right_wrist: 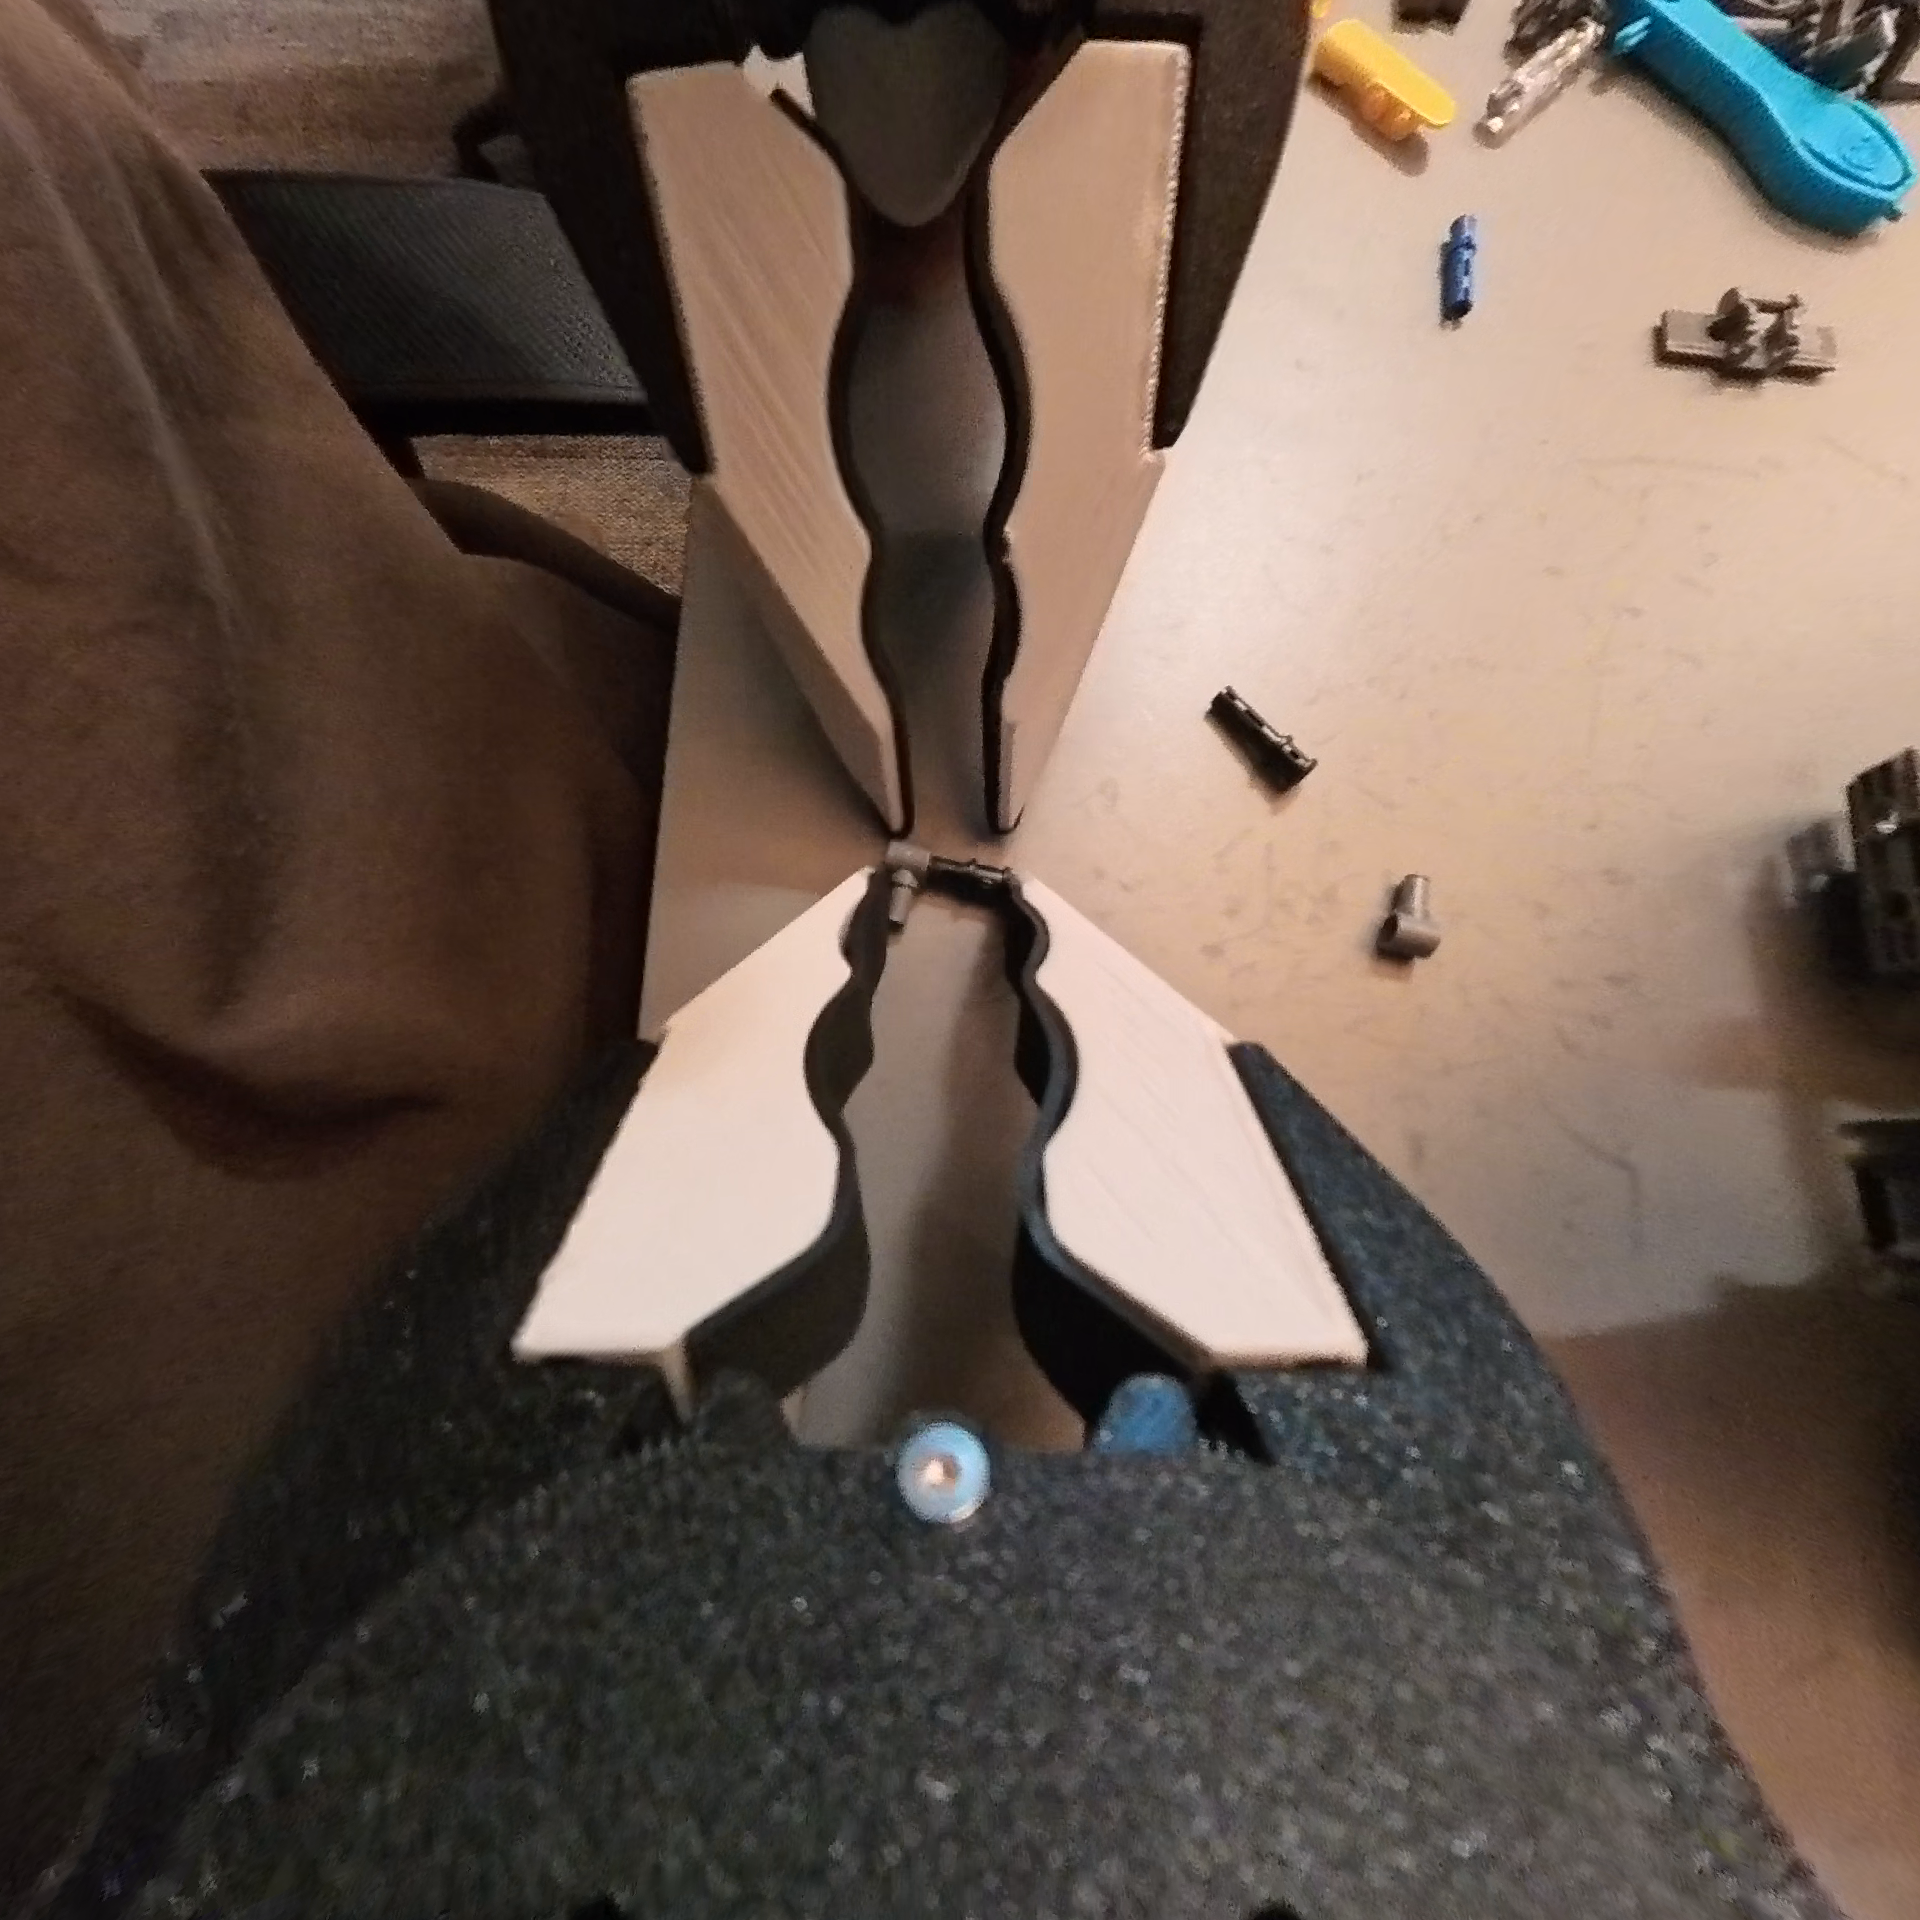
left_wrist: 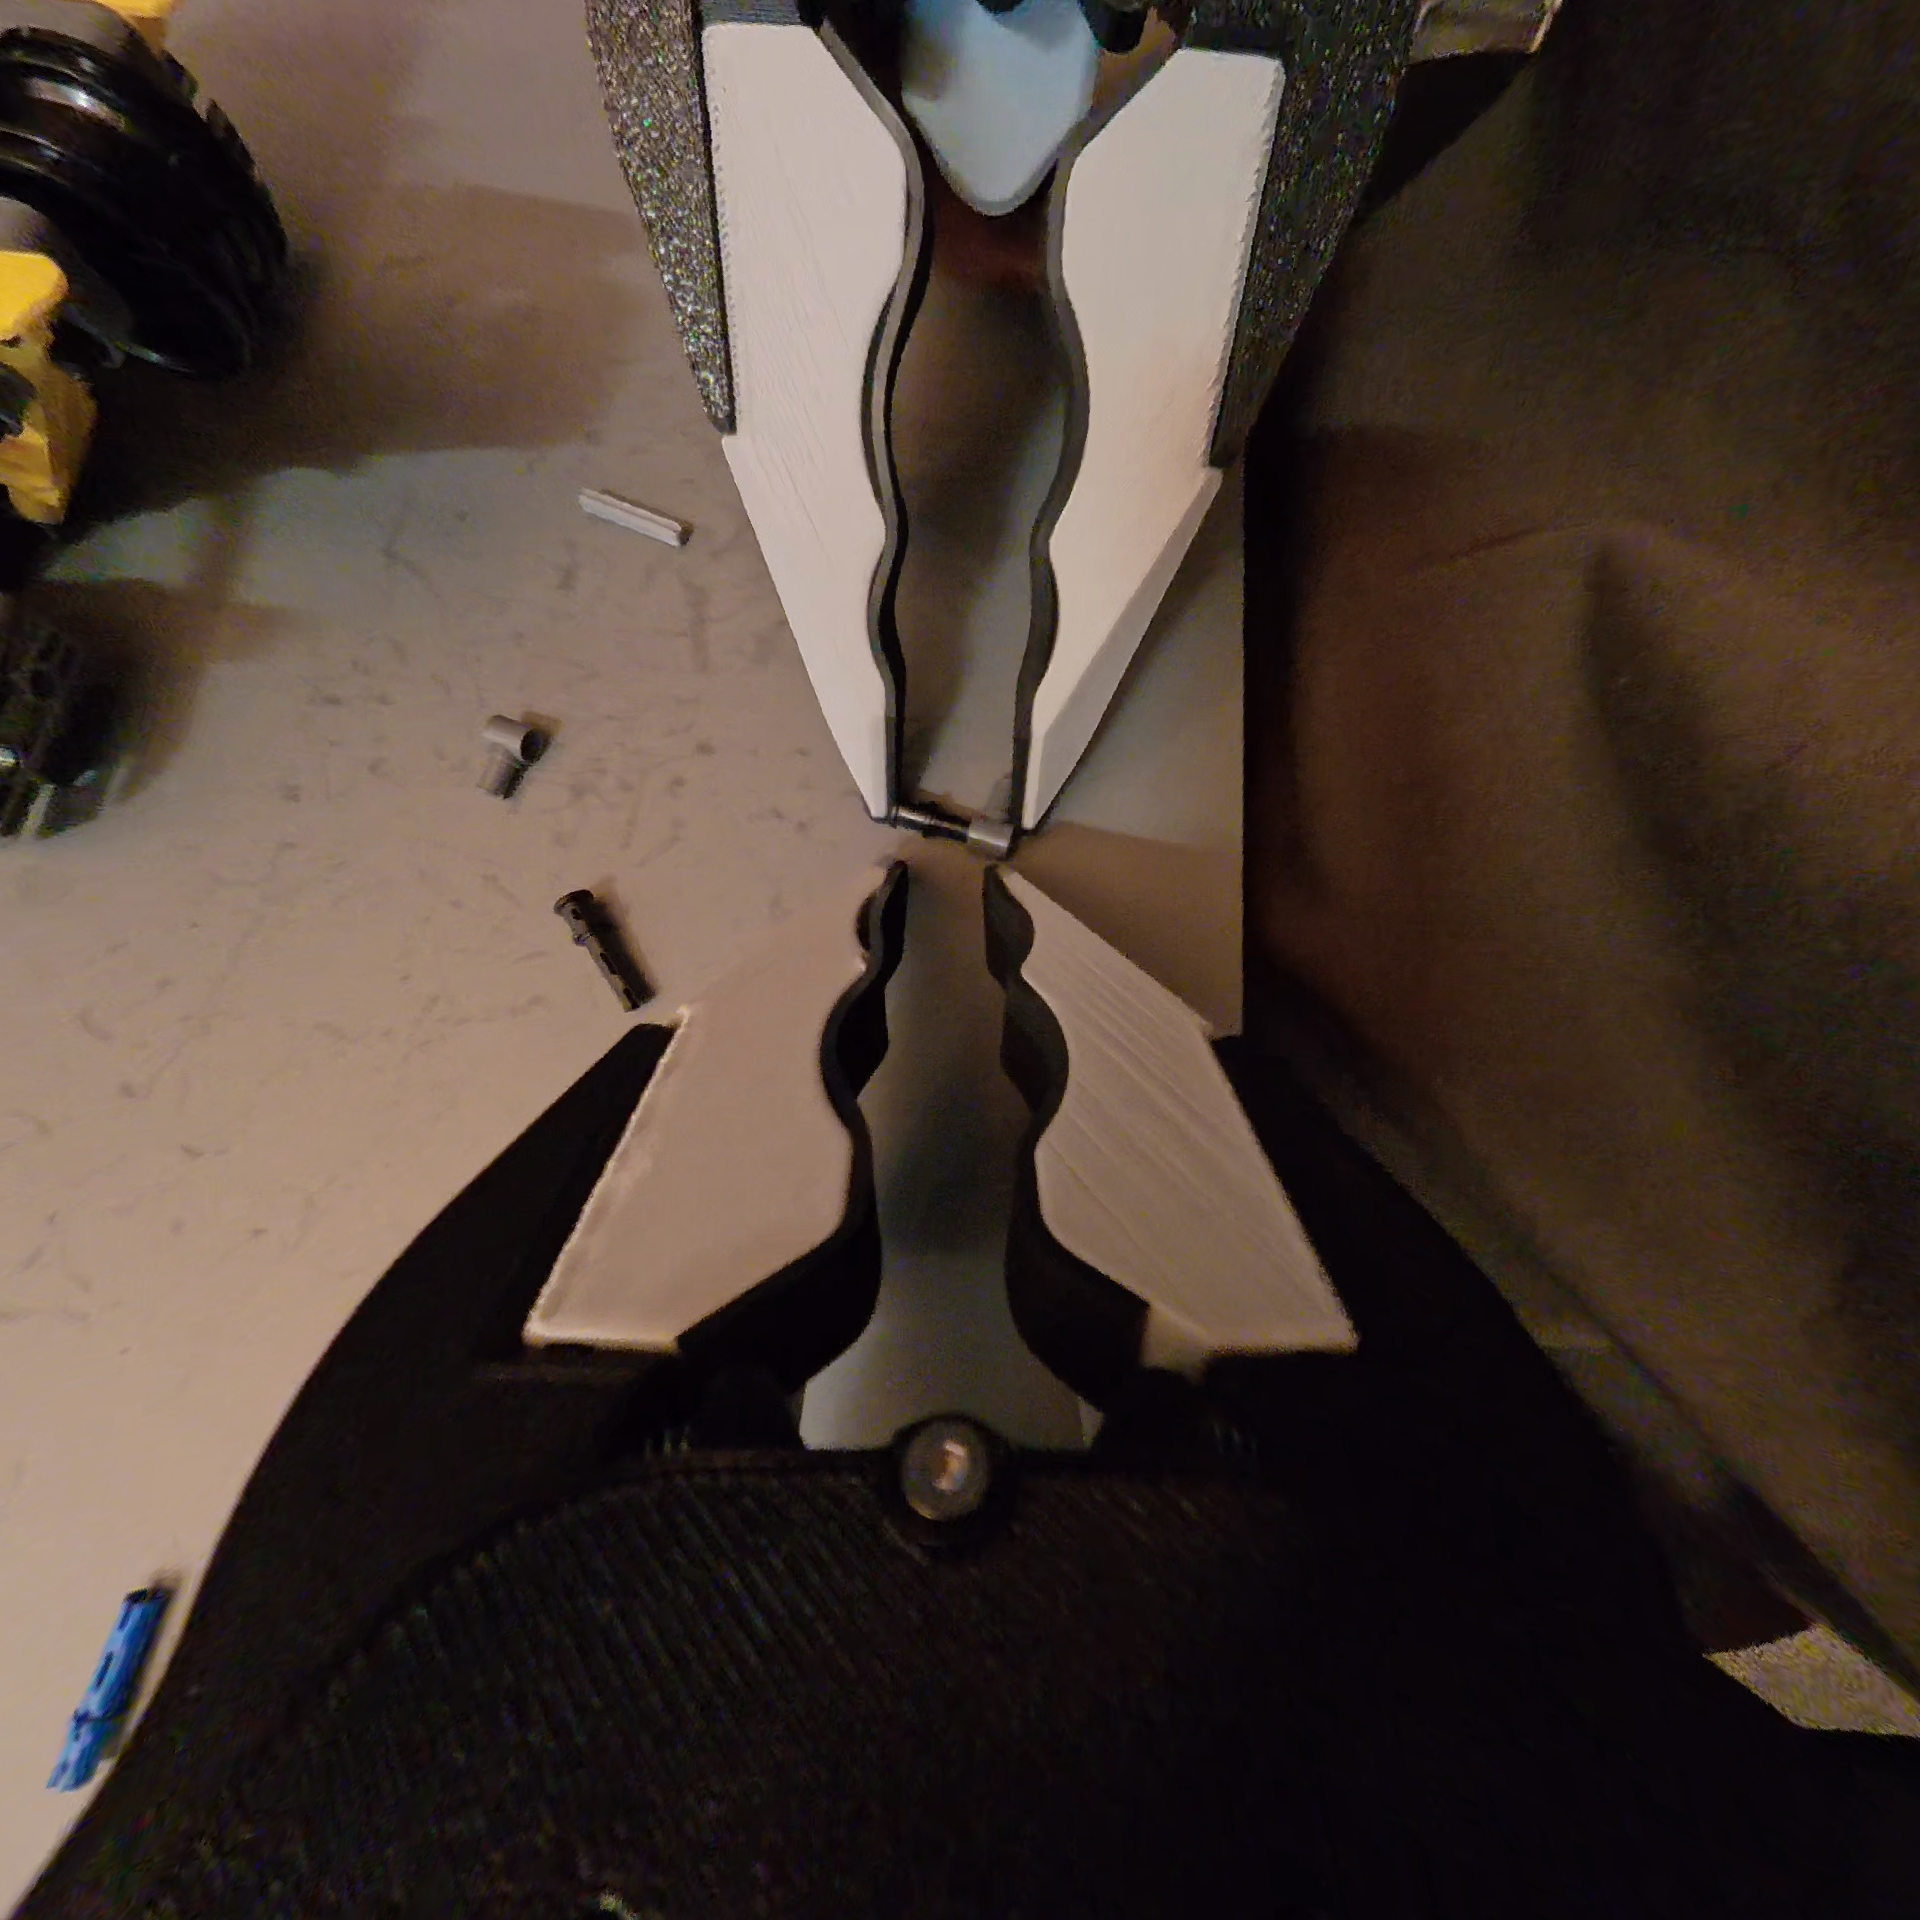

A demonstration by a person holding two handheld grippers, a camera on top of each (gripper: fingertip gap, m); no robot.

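My right gripper [right_wrist: 948,875] is shut on a small black pin [right_wrist: 971,871] joined to a grey elbow connector [right_wrist: 900,878], held crosswise between its tips above the pale table [right_wrist: 1455,1091]. My left gripper [left_wrist: 943,878] faces it tip to tip, its jaws a narrow gap apart with nothing between them, just short of the held piece [left_wrist: 951,826]. In the left wrist view the right gripper [left_wrist: 951,816] comes in from the top; in the right wrist view the left gripper [right_wrist: 948,826] does.
Loose on the table lie a grey axle [left_wrist: 634,516], a grey connector [left_wrist: 511,750], a black pin [left_wrist: 603,951] and a blue pin [left_wrist: 109,1683]. A black tyre on a yellow model [left_wrist: 135,229] stands far left. Brown cloth [left_wrist: 1558,831] lies beyond the table edge. A blue tool [right_wrist: 1766,114] lies far right. Between my right fingertips and the grey axle [left_wrist: 634,516] there is roughly 8 cm.
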